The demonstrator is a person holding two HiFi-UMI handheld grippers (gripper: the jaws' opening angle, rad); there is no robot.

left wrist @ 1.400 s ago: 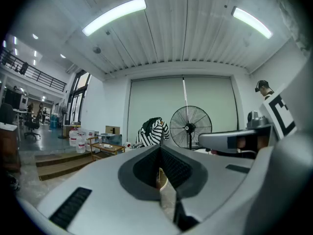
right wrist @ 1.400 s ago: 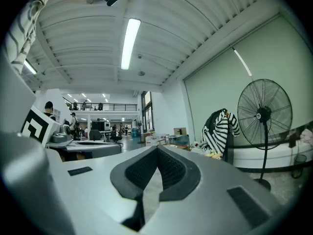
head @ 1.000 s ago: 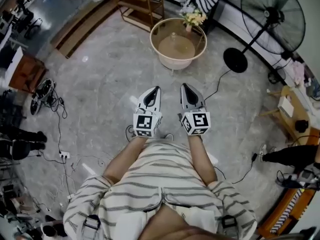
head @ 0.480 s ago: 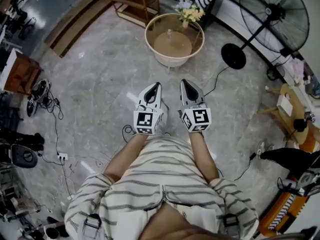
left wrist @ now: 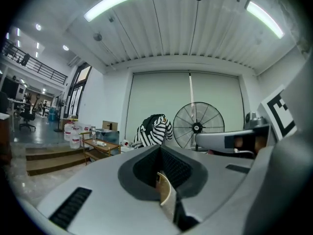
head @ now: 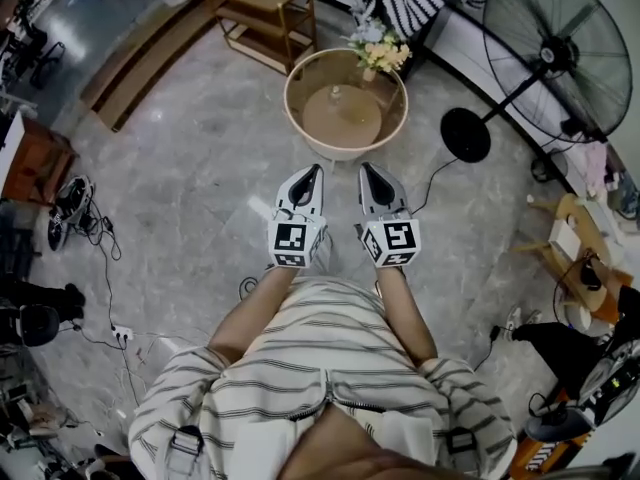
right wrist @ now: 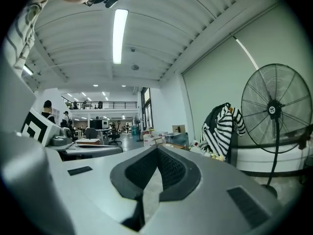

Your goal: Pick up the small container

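A small pale container [head: 336, 92] stands near the middle of a round table with a cream rim [head: 293, 108], up ahead in the head view. My left gripper [head: 315, 171] and right gripper [head: 366, 168] are held level side by side, just short of the table's near edge and apart from the container. Both are shut with nothing between the jaws. In the left gripper view the left gripper [left wrist: 159, 148] has its tips together, and a strip of the cream rim [left wrist: 167, 192] shows through the gap behind them. The right gripper [right wrist: 157, 149] looks the same in its own view.
A vase of flowers [head: 380, 50] sits at the table's far edge. A big standing fan [head: 558, 40] with a round black base [head: 466, 134] is at the right, its cable running over the floor. A wooden shelf [head: 262, 10] stands behind, cables [head: 90, 223] lie at left.
The person has walked toward the round table, which now lies closer to the gripper tips. Both grippers stay shut and side by side.
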